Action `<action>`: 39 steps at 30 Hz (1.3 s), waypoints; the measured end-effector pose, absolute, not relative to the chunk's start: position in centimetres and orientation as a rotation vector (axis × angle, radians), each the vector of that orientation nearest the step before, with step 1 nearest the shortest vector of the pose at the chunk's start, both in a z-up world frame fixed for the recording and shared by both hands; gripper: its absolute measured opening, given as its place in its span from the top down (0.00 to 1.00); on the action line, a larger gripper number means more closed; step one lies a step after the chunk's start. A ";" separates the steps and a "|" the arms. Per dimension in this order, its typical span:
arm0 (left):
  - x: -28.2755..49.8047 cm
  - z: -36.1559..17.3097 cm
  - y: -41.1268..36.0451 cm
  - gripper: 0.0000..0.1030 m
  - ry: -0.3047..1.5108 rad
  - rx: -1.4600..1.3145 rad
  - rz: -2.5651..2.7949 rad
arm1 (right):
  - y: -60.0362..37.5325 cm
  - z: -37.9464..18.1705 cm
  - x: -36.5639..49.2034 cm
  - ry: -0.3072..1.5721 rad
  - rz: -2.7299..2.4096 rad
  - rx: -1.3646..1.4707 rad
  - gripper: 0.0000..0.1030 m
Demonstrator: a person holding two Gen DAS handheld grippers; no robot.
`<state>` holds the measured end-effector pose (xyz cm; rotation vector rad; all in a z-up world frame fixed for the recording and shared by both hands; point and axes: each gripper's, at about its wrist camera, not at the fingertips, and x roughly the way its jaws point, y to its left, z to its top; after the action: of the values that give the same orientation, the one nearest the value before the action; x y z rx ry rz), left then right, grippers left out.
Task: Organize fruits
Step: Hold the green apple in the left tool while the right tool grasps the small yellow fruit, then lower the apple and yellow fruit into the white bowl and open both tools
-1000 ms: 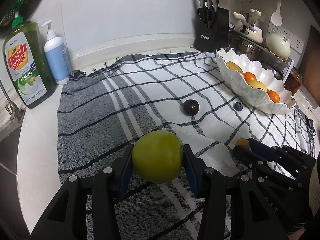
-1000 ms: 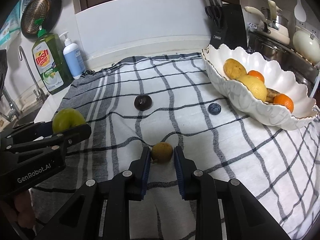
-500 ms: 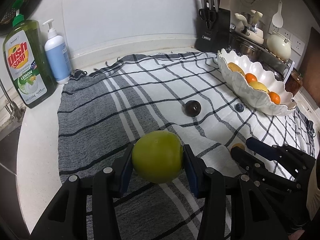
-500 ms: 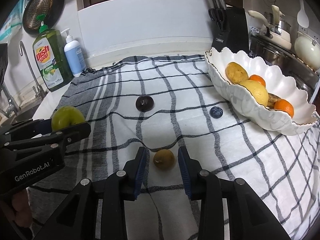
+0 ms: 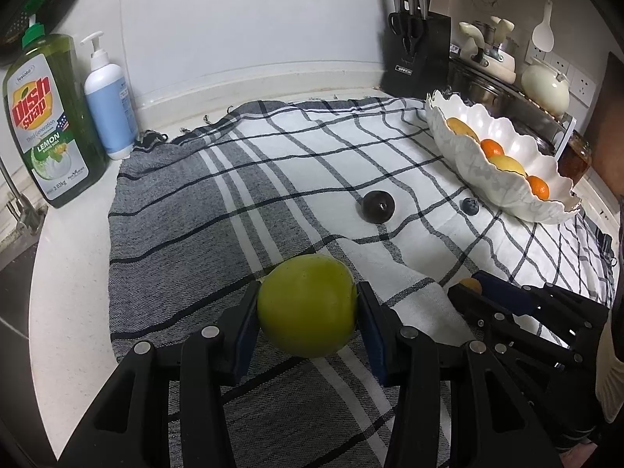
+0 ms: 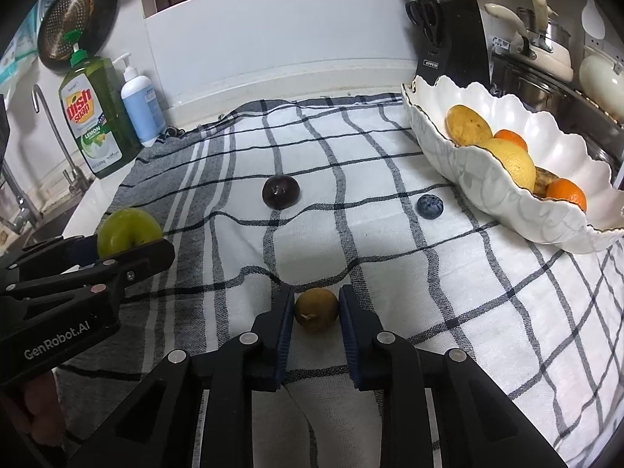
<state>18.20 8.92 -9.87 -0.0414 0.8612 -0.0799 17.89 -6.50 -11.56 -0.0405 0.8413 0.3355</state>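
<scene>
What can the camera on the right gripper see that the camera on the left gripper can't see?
Only the right wrist view shows the colander on the wall and the stem side of the small brown fruit, which sits between the right gripper fingers. Only the left wrist view shows the white spoon hanging up. Both show the green apple, dark plum, blueberry and white bowl.

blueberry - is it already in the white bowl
No, the blueberry lies on the checked cloth beside the white bowl.

Right tongs (image 6: 316, 308) straddling small brown fruit (image 6: 316, 309) on checked cloth (image 6: 390, 265), pads beside it
</scene>
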 end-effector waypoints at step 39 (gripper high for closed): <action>23.1 -1.5 -2.7 0.55 0.729 0.047 -0.252 | -18.2 -2.7 20.9 0.664 0.133 0.063 0.76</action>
<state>23.09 -2.66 -1.55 0.0475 0.7286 -0.2521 20.89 -18.16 -2.75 0.0627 0.6639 0.1333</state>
